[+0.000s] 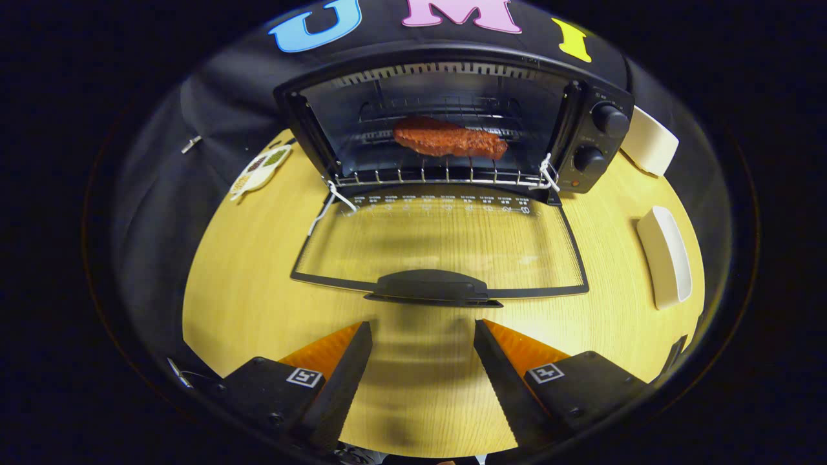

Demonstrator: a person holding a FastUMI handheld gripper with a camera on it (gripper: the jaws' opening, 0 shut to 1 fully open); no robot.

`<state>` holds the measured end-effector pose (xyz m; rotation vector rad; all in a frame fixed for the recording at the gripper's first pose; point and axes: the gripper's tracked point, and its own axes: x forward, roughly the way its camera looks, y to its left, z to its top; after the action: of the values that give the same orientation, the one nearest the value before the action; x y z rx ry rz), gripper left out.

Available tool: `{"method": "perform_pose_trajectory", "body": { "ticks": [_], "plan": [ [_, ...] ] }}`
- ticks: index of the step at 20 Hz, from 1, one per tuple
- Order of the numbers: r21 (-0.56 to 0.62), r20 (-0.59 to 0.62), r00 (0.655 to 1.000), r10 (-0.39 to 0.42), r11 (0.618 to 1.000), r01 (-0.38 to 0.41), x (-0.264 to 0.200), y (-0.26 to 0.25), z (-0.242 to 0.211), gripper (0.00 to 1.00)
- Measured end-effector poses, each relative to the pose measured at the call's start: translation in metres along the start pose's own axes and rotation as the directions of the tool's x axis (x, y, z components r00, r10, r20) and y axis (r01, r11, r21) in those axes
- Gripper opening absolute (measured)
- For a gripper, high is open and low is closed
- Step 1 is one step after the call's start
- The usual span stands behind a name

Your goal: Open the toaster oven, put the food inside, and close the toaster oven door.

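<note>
A black toaster oven [597,139] stands at the back of the wooden table with its glass door [446,242] folded flat down toward me. A reddish-brown slab of food [449,140] lies on the wire rack [439,175] inside the oven. The door's black handle [433,287] lies just ahead of my fingertips. My gripper [423,336] is open, with nothing between its fingers, hovering over the table a short way before the handle.
A white rectangular dish [665,258] lies on the table to the right of the door. Another white block [649,139] stands beside the oven's knobs. A small flat patterned item [258,171] rests left of the oven. The table [245,284] has bare wood on the left.
</note>
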<state>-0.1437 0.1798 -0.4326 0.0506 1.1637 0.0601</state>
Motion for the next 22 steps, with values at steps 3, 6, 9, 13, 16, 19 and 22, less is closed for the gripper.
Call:
{"method": "perform_pose_trajectory", "body": {
  "ticks": [3,6,9,13,16,19,22],
  "plan": [
    [0.026,-0.015,0.998,-0.065,0.997,0.066,0.012,-0.011,0.002,0.99],
    [0.033,-0.016,0.994,-0.104,0.994,0.105,0.022,-0.019,0.008,0.99],
    [0.015,-0.004,0.995,-0.1,0.995,0.1,0.021,-0.019,0.011,0.99],
    [-0.079,0.07,0.993,-0.093,0.992,0.099,0.009,-0.02,0.021,1.0],
    [-0.126,0.108,0.991,-0.074,0.988,0.087,0.0,-0.018,0.026,1.0],
    [-0.118,0.132,0.99,-0.055,0.991,0.071,-0.007,-0.017,0.03,1.0],
    [-0.129,0.171,0.984,-0.044,0.989,0.066,-0.014,-0.017,0.036,1.0]
  ]
}}
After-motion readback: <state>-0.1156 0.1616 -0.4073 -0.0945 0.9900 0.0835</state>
